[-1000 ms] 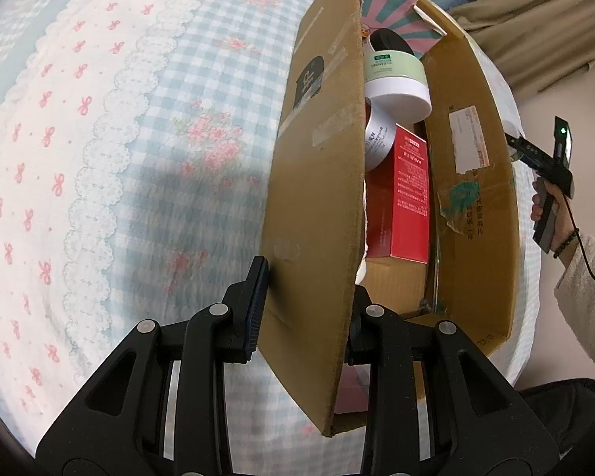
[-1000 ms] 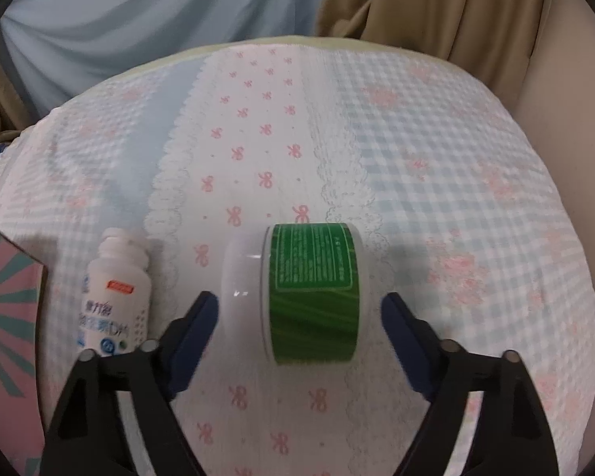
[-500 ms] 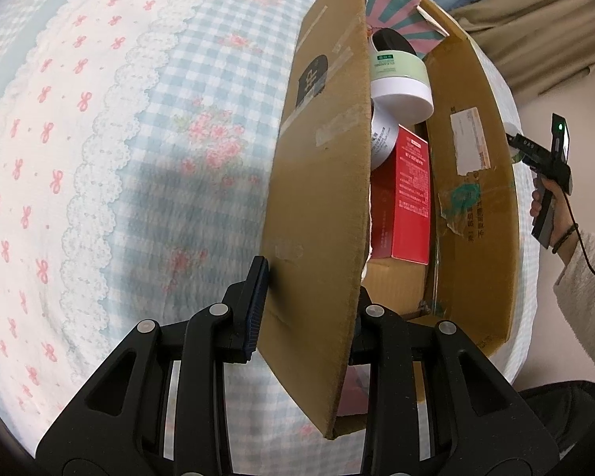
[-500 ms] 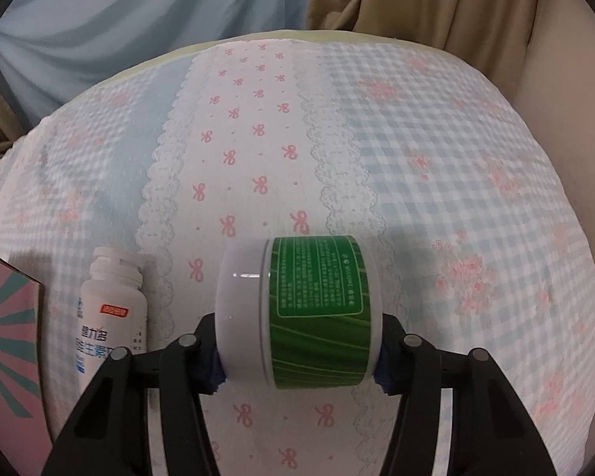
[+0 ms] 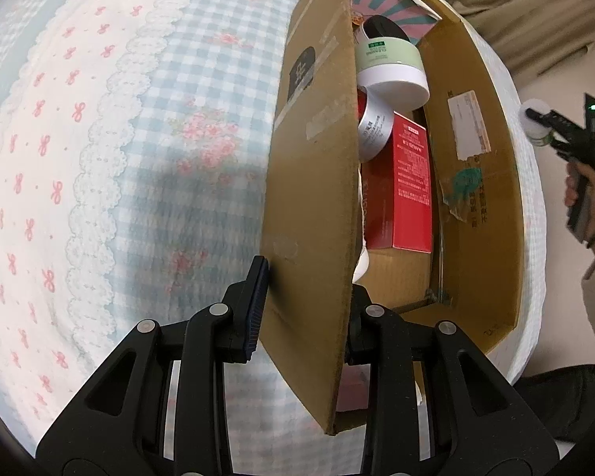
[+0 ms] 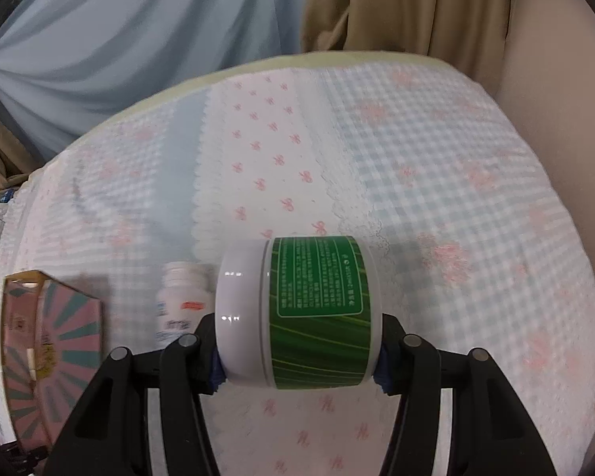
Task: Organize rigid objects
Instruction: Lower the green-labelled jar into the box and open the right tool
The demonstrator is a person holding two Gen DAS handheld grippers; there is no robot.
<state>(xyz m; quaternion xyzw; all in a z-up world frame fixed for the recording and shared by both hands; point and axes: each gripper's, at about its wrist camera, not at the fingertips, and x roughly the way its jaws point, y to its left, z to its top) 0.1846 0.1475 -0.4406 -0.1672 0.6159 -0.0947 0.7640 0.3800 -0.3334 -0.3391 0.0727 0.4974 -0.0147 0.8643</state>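
My left gripper [image 5: 303, 307] is shut on the near flap of the cardboard box [image 5: 313, 182] and holds it upright. Inside the box lie a red carton [image 5: 410, 186], a pale green jar with a white lid [image 5: 392, 65] and a silver tin [image 5: 373, 133]. My right gripper [image 6: 297, 351] is shut on a green-labelled jar with a white lid [image 6: 297, 309], held on its side above the bedspread. It also shows small in the left wrist view [image 5: 537, 123], right of the box. A white pill bottle [image 6: 182, 297] lies on the bedspread behind the jar.
The box sits on a bed with a blue gingham and pink bow bedspread [image 6: 436, 182]. A pink and teal striped flat box [image 6: 55, 341] is at the left of the right wrist view. Curtains [image 6: 396, 4] hang behind the bed; its edge drops off at the right.
My right gripper closed on the green jar and lifted it off the bedspread, swinging the view so the striped box came further in. The left gripper kept its hold on the flap.
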